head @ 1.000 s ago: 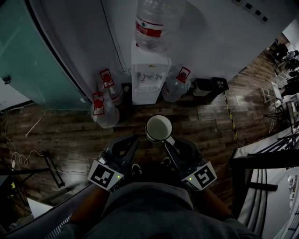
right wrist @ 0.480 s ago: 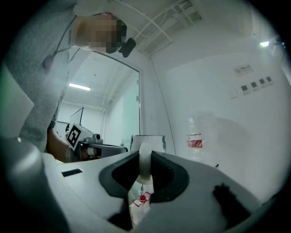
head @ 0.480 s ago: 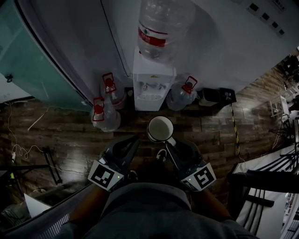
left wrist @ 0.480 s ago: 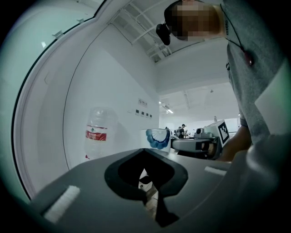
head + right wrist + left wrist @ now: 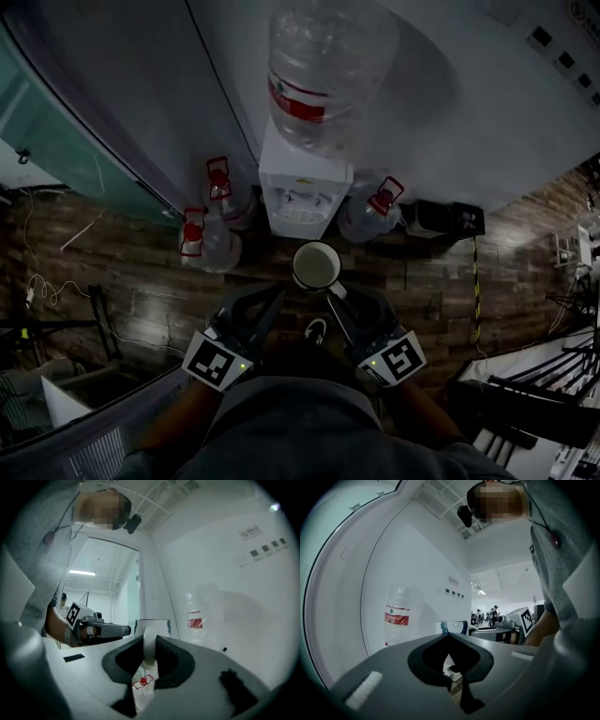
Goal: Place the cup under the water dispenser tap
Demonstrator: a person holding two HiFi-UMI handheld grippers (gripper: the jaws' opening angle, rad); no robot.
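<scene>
A white cup (image 5: 317,264) hangs upright in front of the white water dispenser (image 5: 305,187), which carries a big clear bottle (image 5: 323,70) on top. My right gripper (image 5: 333,292) is shut on the cup's handle (image 5: 149,649), and the cup body (image 5: 152,624) shows just beyond the jaws in the right gripper view. The left gripper (image 5: 278,292) is beside it on the left, shut with nothing in it. In the left gripper view its tips (image 5: 449,637) meet, and the cup (image 5: 454,627) and the bottle (image 5: 398,616) stand behind them. The tap recess (image 5: 300,199) is a short way beyond the cup.
Spare water jugs with red caps stand on the wooden floor on both sides of the dispenser (image 5: 202,246) (image 5: 370,211). A black box (image 5: 450,217) sits to the right by the white wall. A glass partition (image 5: 56,122) runs along the left. My shoe (image 5: 317,328) shows below the cup.
Both grippers and the cup have moved forward toward the dispenser, which now looks larger and closer. The grip on the cup's handle is unchanged.
</scene>
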